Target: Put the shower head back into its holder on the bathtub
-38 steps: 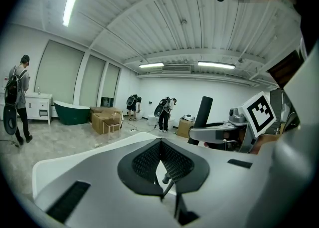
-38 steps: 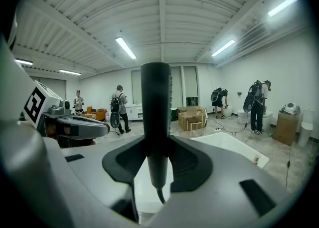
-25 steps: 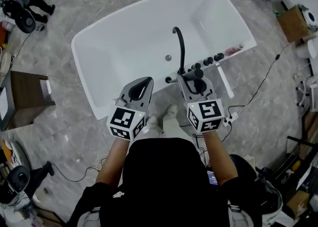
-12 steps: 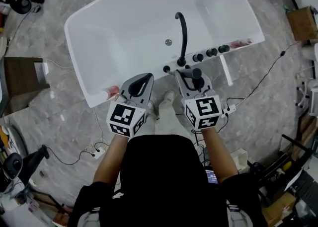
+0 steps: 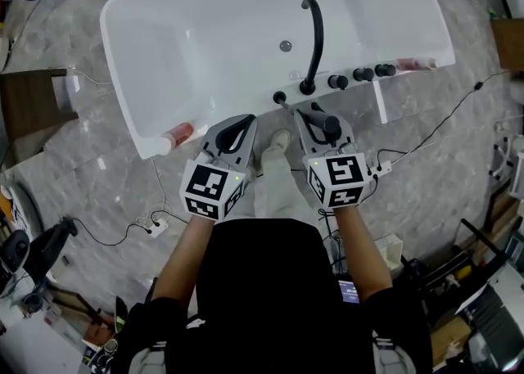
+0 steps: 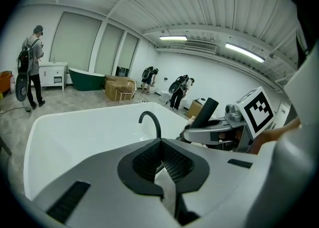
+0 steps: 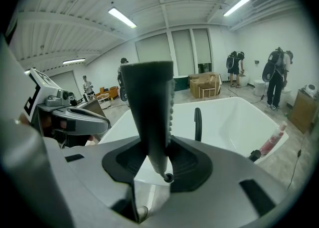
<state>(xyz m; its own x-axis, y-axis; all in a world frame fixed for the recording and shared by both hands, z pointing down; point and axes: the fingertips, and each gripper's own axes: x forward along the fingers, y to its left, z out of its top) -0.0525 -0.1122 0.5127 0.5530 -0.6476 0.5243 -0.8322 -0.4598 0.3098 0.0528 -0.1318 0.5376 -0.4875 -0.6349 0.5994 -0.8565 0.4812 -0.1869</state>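
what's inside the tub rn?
Only the drain shows on the tub floor, with the black spout arching over it. The left gripper covers part of the near edge.

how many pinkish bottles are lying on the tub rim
2. One bottle lies on the bathtub rim at its near left corner; the other lies at the rim's right end.

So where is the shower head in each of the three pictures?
Head view: the shower head is just right of the middle, held in the right gripper.
Left gripper view: it is right of the middle, a dark stick poking up at a slant.
Right gripper view: it is in the centre, big and upright between the jaws.
Shared landmark: the curved black tap shows in all three.
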